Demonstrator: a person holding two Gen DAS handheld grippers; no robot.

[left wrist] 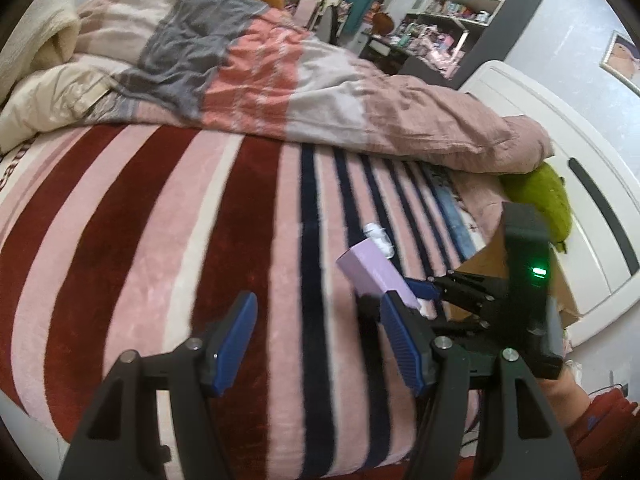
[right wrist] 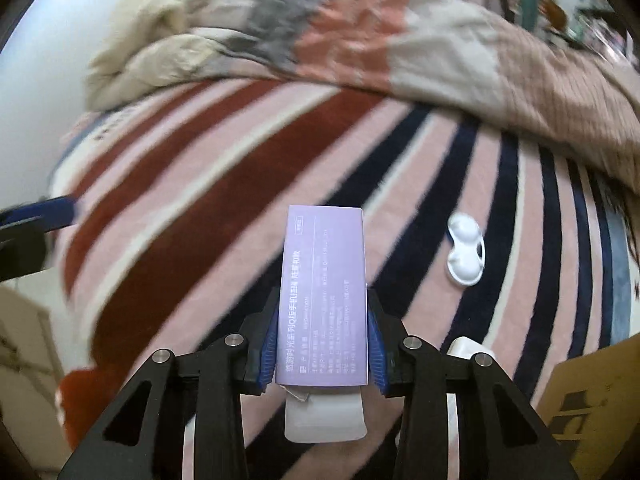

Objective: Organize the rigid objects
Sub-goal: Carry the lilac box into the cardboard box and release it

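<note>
My right gripper (right wrist: 323, 340) is shut on a long lilac box (right wrist: 325, 292) with printed text, holding it above the striped blanket; the box also shows in the left wrist view (left wrist: 376, 276). A white plastic piece (right wrist: 325, 420) hangs under the box's near end. A small white two-cup case (right wrist: 465, 254) lies on the blanket to the right of the box and shows in the left wrist view (left wrist: 378, 238). My left gripper (left wrist: 316, 328) is open and empty above the blanket, left of the right gripper (left wrist: 424, 290).
A striped pink, red and navy blanket (left wrist: 160, 220) covers the bed. A rumpled duvet (left wrist: 280, 76) lies across the far side. A cardboard box (right wrist: 592, 408) stands at the right. A green plush (left wrist: 548, 200) lies by the white headboard (left wrist: 540, 120). Cluttered shelves (left wrist: 460, 4) stand behind.
</note>
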